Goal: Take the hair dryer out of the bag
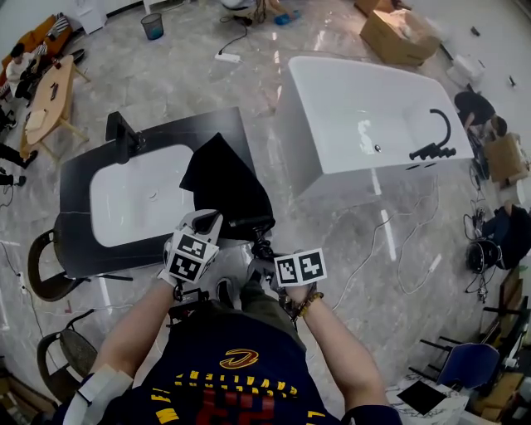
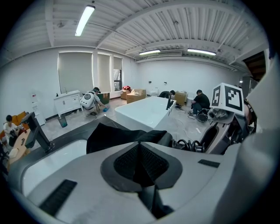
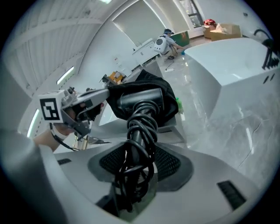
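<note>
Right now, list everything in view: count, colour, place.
bag: 1, black, over right edge of counter
hair dryer: 1, black, cord wound round handle, head at bag
counter: 1, dark, white basin set in it
bathtub: 1, white, right of counter, black tap on rim
cardboard box: 1, brown, floor beyond bathtub
bin: 1, dark, far floor
chairs: 2, dark, floor left of person
left tongs: 1, grey, shut on bag cloth
right tongs: 1, grey, shut on hair dryer's handle
</note>
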{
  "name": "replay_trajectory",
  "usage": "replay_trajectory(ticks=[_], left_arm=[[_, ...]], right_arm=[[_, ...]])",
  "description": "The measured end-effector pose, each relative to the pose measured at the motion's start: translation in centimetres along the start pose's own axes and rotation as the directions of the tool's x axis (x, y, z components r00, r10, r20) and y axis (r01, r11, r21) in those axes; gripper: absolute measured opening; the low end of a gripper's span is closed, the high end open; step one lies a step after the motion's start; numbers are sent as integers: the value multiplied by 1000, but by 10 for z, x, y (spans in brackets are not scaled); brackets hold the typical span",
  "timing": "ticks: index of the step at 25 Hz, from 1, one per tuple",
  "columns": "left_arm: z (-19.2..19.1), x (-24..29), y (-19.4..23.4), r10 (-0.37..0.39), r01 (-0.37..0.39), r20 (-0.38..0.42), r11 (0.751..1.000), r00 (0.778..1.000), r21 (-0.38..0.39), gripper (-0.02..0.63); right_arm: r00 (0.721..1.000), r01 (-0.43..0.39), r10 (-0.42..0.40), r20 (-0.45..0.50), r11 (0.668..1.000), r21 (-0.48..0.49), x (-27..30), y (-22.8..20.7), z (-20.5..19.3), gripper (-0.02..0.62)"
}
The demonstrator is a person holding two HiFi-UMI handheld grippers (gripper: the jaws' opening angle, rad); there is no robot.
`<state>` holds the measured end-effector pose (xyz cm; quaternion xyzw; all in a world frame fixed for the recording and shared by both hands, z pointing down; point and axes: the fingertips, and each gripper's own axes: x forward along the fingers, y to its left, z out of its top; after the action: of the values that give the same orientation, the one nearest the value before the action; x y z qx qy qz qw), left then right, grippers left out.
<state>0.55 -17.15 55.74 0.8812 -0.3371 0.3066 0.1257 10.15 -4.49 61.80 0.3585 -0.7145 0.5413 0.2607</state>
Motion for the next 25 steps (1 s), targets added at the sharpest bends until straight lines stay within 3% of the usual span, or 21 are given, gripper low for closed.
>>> replay_trajectory(ticks=[9,21,25], left_arm=[[-9,4,-1,-19,19,-18,1000,1000,9,14],[0,-42,-7,-93,105,106,988,990,-113,17],[-3,-69,-5,-92,113,143,982,985,-149,17]], right_arm=[[976,-147,126,175,983,113,-45,33,-13,207],[886,-237,190,423,969,61,-99,88,25,207],[877,-222,179,446,974,47,-98,89,39,207]])
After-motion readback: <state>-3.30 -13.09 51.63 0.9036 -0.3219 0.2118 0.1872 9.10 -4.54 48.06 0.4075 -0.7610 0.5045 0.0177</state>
